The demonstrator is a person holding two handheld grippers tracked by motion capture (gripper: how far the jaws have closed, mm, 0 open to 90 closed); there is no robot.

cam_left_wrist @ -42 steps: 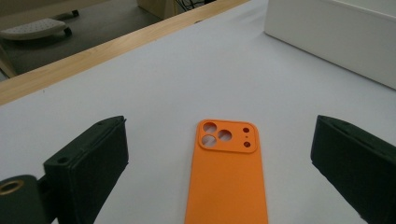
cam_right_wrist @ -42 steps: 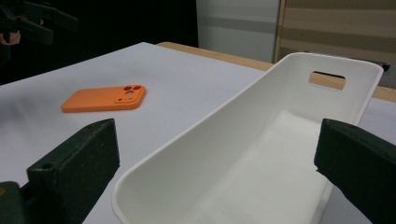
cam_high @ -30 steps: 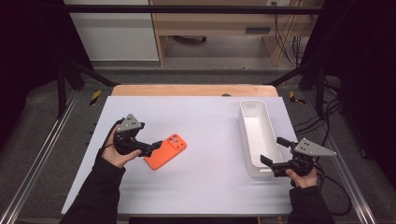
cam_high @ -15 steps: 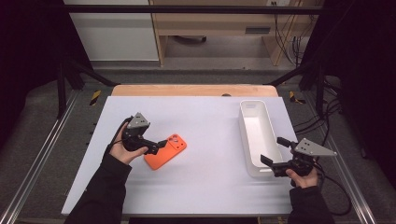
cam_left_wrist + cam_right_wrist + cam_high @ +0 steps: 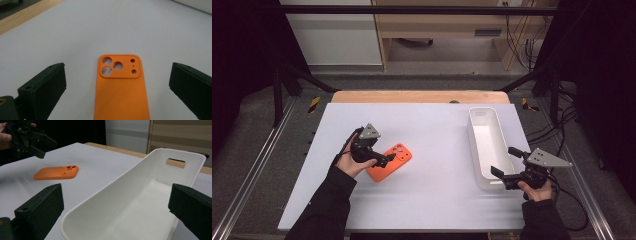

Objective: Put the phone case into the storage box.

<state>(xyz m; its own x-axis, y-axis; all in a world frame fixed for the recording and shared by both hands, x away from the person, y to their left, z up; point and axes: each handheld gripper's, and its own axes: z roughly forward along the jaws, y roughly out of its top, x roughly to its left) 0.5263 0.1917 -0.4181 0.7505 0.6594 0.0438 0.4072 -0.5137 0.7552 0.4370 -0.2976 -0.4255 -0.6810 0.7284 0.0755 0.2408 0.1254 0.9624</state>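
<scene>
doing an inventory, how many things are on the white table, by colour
orange: 1, the flat orange silicone phone case
white: 1, the long white plastic bin
total: 2

flat silicone phone case (image 5: 391, 161): plain orange | long plastic tray (image 5: 488, 146): plain white | table sheet (image 5: 432, 150): pale white-grey | wooden table edge (image 5: 412, 96): light tan | gripper jaws: matt black
</scene>
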